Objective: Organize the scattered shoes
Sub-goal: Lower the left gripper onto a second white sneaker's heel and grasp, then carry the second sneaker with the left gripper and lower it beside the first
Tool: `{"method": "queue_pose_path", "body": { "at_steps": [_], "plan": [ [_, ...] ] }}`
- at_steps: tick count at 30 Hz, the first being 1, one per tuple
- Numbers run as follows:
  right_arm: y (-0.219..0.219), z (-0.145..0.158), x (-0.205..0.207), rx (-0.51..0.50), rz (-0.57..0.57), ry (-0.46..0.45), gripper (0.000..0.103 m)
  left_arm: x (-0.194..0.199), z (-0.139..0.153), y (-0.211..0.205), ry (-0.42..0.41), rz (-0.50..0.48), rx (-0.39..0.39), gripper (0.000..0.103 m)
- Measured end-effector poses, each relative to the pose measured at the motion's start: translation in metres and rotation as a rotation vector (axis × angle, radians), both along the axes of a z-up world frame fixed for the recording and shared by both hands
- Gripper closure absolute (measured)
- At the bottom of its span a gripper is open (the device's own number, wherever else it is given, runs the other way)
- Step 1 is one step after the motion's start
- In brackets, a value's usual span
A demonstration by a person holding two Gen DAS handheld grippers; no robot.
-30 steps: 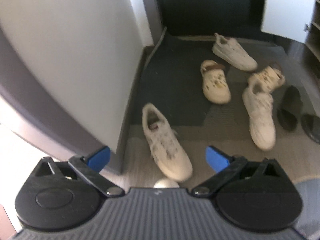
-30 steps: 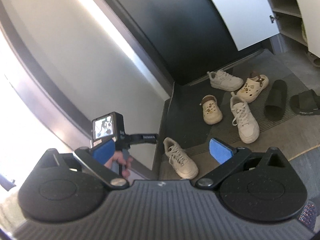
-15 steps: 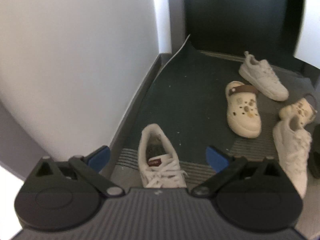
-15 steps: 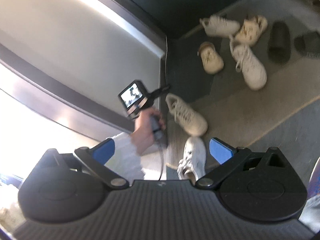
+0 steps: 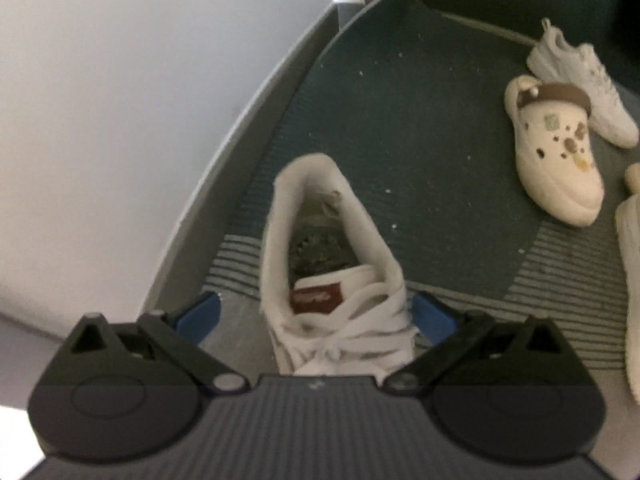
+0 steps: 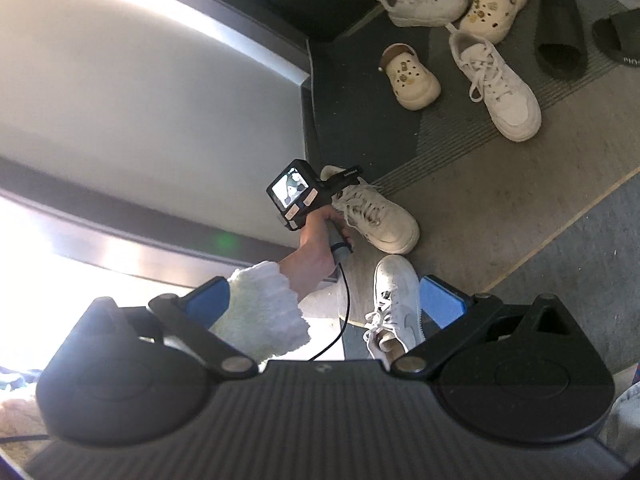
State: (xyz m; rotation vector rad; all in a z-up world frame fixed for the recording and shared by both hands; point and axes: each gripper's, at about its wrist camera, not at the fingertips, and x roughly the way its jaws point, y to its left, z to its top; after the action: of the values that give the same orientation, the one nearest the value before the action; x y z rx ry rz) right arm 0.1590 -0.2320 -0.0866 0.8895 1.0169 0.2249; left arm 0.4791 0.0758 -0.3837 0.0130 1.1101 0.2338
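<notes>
Left gripper (image 5: 316, 314) is held low over the nearest white sneaker (image 5: 332, 264), its jaws spread wide so that one blue pad sits on each side of the laced midfoot; neither pad can be seen pressing the upper, so nothing is gripped yet. The straddling pose is judged to be a setup for a pinch across the shoe's narrowest, firmest part. This sneaker is placed at the edge of the dark ribbed mat (image 5: 400, 120), close to the pale wall (image 5: 120, 80), heel pointing away from the left wrist camera, with a worn grey insole and a dark red tongue label exposed. Its upper is seen as soft and padded at the collar, with flat cotton laces. Right gripper (image 6: 324, 304) is kept high and back, wide apart and empty, apparently so the whole floor can be watched; beneath it a worn white shoe on the person's foot (image 6: 396, 296) and a fuzzy cream sleeve (image 6: 260, 304) are framed. Farther across the mat, two cream clogs (image 6: 408, 76) of moulded foam with charms, two more chunky white sneakers (image 6: 496, 88) and two black slides (image 6: 560, 32) are left scattered, unpaired and pointing in different directions.
</notes>
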Motion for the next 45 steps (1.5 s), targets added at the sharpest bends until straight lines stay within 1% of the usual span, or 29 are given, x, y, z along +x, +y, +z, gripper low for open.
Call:
{"method": "queue_pose_path", "body": {
  "at_steps": [3, 6, 7, 8, 9, 11, 13, 18, 19, 22, 27, 29, 32, 36, 40, 42, 43, 45],
  "plan": [
    [-0.002, -0.004, 0.005, 0.009, -0.01, 0.016, 0.0, 0.009, -0.018, -0.002, 0.053, -0.006, -0.034, 0.001],
    [-0.003, -0.007, 0.009, 0.014, -0.019, 0.027, 0.0, 0.014, -0.031, -0.009, 0.087, -0.013, -0.003, 0.001],
    [-0.004, -0.008, 0.01, 0.019, -0.022, 0.03, 0.0, 0.017, -0.034, -0.012, 0.094, -0.014, 0.021, 0.002],
    [-0.006, -0.008, 0.012, 0.025, -0.025, 0.034, 0.0, 0.019, -0.035, -0.013, 0.095, -0.002, 0.041, 0.006],
    [-0.007, -0.009, 0.013, 0.029, -0.027, 0.036, 0.0, 0.018, -0.035, -0.014, 0.091, 0.015, 0.045, 0.01],
    [-0.01, -0.01, 0.012, 0.028, -0.042, 0.041, 0.0, 0.017, -0.032, -0.015, 0.08, 0.049, 0.042, 0.013],
    [-0.014, -0.01, 0.009, 0.023, -0.061, 0.038, 0.0, 0.016, -0.031, -0.02, 0.078, 0.047, 0.057, 0.018],
    [-0.018, 0.0, 0.003, -0.002, -0.077, -0.008, 0.0, 0.017, -0.015, -0.022, 0.098, 0.053, -0.031, 0.028],
    [-0.018, 0.0, 0.002, -0.003, -0.078, -0.015, 0.0, 0.016, -0.01, -0.024, 0.099, 0.046, -0.046, 0.028],
    [-0.018, 0.006, -0.004, -0.001, -0.087, -0.037, 0.0, 0.006, 0.004, -0.034, 0.103, 0.01, -0.072, 0.03],
    [-0.013, 0.01, -0.019, -0.021, -0.082, -0.063, 0.0, -0.018, 0.022, -0.05, 0.135, -0.03, -0.159, 0.032],
    [-0.012, 0.01, -0.024, -0.031, -0.083, -0.062, 0.0, -0.03, 0.029, -0.059, 0.139, -0.066, -0.17, 0.036],
    [-0.012, 0.009, -0.03, -0.047, -0.089, -0.056, 0.0, -0.048, 0.039, -0.075, 0.157, -0.121, -0.178, 0.036],
    [-0.015, 0.01, -0.036, -0.06, -0.099, -0.062, 0.0, -0.065, 0.042, -0.096, 0.203, -0.172, -0.213, 0.036],
    [-0.018, 0.013, -0.041, -0.07, -0.104, -0.08, 0.0, -0.09, 0.05, -0.115, 0.264, -0.231, -0.257, 0.037],
    [-0.02, 0.015, -0.044, -0.065, -0.107, -0.089, 0.0, -0.104, 0.052, -0.127, 0.283, -0.28, -0.263, 0.037],
    [-0.021, 0.016, -0.045, -0.06, -0.109, -0.094, 0.0, -0.111, 0.05, -0.135, 0.293, -0.311, -0.261, 0.037],
    [-0.023, 0.018, -0.046, -0.055, -0.109, -0.105, 0.0, -0.118, 0.044, -0.143, 0.309, -0.344, -0.253, 0.036]
  ]
}}
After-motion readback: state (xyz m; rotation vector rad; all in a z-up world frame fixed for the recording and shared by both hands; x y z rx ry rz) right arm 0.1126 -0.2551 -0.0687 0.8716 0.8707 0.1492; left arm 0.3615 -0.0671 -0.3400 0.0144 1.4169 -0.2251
